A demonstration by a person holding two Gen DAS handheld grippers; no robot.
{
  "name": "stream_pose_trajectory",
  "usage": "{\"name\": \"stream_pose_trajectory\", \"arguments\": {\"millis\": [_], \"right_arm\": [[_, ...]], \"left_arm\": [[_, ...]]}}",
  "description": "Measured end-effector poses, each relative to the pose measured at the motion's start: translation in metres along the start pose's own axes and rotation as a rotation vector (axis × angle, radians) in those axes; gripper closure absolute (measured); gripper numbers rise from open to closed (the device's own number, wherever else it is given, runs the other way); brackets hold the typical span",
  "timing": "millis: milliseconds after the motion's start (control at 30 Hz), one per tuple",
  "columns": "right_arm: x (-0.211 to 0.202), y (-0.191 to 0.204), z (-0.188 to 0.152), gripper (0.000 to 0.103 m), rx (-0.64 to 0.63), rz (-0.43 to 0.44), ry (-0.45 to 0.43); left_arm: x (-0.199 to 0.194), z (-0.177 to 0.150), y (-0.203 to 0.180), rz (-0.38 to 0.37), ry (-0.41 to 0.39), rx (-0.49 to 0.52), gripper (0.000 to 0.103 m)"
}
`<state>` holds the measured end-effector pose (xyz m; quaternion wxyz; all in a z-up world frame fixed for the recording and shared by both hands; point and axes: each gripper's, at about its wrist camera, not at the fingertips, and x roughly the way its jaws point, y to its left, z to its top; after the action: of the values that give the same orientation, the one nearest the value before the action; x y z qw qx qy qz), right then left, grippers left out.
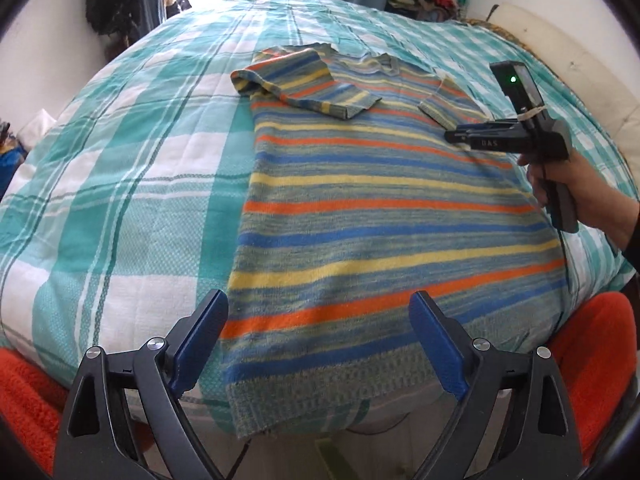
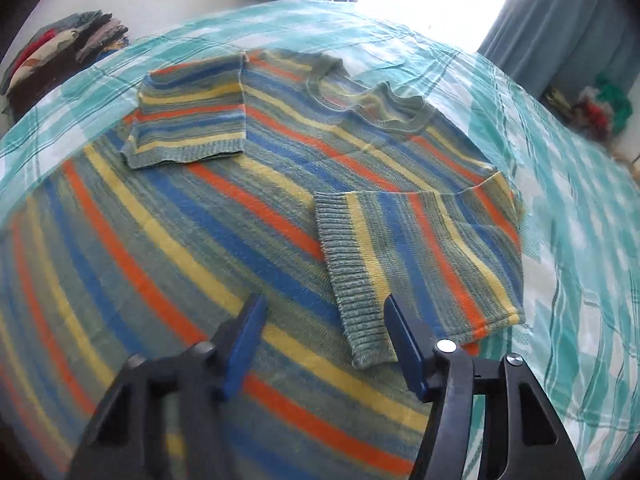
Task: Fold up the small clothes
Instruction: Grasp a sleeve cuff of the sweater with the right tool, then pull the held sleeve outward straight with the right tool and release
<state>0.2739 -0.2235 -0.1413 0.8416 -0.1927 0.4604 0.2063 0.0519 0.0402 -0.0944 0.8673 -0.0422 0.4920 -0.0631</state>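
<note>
A small striped knit sweater [image 1: 380, 208] in blue, orange, yellow and grey-green lies flat on the bed, hem toward me; it also shows in the right wrist view [image 2: 192, 240]. Both short sleeves are folded in over the chest: one [image 2: 188, 120] at the far side, one [image 2: 420, 256] just ahead of my right gripper. My left gripper [image 1: 320, 340] is open and empty, above the hem. My right gripper [image 2: 324, 344] is open and empty, hovering over the sweater near the folded sleeve's cuff; it shows in the left wrist view [image 1: 452, 136] too.
The bed carries a teal and white plaid cover [image 1: 120, 184]. An orange fleece [image 1: 592, 368] lies at the near edge. A stack of folded clothes [image 2: 60, 48] sits at the far left. Curtains [image 2: 552, 32] and loose clothes [image 2: 600, 108] stand beyond the bed.
</note>
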Motion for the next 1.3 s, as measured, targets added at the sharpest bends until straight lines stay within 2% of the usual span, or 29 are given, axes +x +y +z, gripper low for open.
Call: {"name": "stream_pose_trajectory", "arguments": {"millis": [33, 167, 267, 333, 400, 433, 567, 667, 800, 900, 933, 1000, 1067, 1100, 1167, 1200, 1233, 1267, 1300], "right_arm": [[0.004, -0.016, -0.001, 0.101, 0.094, 0.026, -0.002], [-0.038, -0.102, -0.018, 0.101, 0.375, -0.055, -0.122], [-0.081, -0.194, -0.062, 0.101, 0.655, -0.154, -0.190], [-0.097, -0.251, -0.101, 0.101, 0.846, -0.204, -0.186], [-0.099, -0.284, -0.135, 0.101, 0.954, -0.235, -0.144], [-0.096, -0.293, -0.149, 0.101, 0.986, -0.221, -0.126], [-0.080, -0.292, -0.173, 0.101, 1.044, -0.159, -0.098], [-0.072, -0.288, -0.182, 0.101, 1.062, -0.167, -0.092], [-0.057, -0.291, -0.193, 0.100, 1.076, -0.137, -0.040], [-0.072, -0.292, -0.193, 0.082, 1.082, -0.167, -0.048], [-0.080, -0.290, -0.189, 0.081, 1.067, -0.164, -0.078], [-0.088, -0.282, -0.173, 0.081, 0.996, -0.103, -0.131], [-0.083, -0.270, -0.158, 0.082, 0.916, -0.007, -0.160], [-0.077, -0.264, -0.155, 0.082, 0.888, -0.008, -0.143], [-0.050, -0.261, -0.164, 0.084, 0.894, -0.051, -0.012], [-0.041, -0.262, -0.176, 0.092, 0.923, -0.081, 0.033], [-0.046, -0.262, -0.187, 0.095, 0.953, -0.089, -0.007], [-0.055, -0.261, -0.192, 0.095, 0.966, -0.141, -0.020], [-0.065, -0.255, -0.194, 0.085, 0.958, -0.212, -0.013]], "left_arm": [[-0.001, -0.001, 0.005, 0.006, 0.003, -0.014, 0.010], [-0.008, 0.000, 0.021, -0.006, -0.010, -0.083, 0.010], [-0.007, -0.001, 0.024, -0.011, -0.006, -0.105, 0.010], [-0.003, 0.000, 0.022, -0.018, 0.004, -0.107, 0.010], [0.000, 0.000, 0.016, -0.026, 0.020, -0.098, 0.010], [0.001, -0.001, 0.013, -0.027, 0.025, -0.090, 0.010], [-0.001, -0.003, -0.001, -0.009, 0.026, -0.033, 0.010], [-0.001, -0.004, -0.006, 0.000, 0.033, -0.013, 0.010], [0.000, -0.005, -0.006, 0.007, 0.045, -0.013, 0.010], [0.000, -0.006, -0.005, 0.012, 0.047, -0.018, 0.010], [0.001, -0.006, -0.005, 0.011, 0.050, -0.022, 0.010], [0.004, -0.007, -0.006, 0.011, 0.062, -0.029, 0.010], [0.006, -0.007, -0.007, 0.016, 0.077, -0.030, 0.010], [0.005, -0.007, -0.008, 0.021, 0.081, -0.031, 0.010], [-0.002, -0.008, -0.005, 0.025, 0.080, -0.036, 0.010], [-0.009, -0.009, -0.002, 0.027, 0.073, -0.038, 0.010], [-0.016, -0.011, 0.003, 0.034, 0.065, -0.041, 0.010], [-0.022, -0.013, 0.009, 0.044, 0.059, -0.045, 0.010], [-0.028, -0.016, 0.015, 0.055, 0.055, -0.052, 0.010]]}}
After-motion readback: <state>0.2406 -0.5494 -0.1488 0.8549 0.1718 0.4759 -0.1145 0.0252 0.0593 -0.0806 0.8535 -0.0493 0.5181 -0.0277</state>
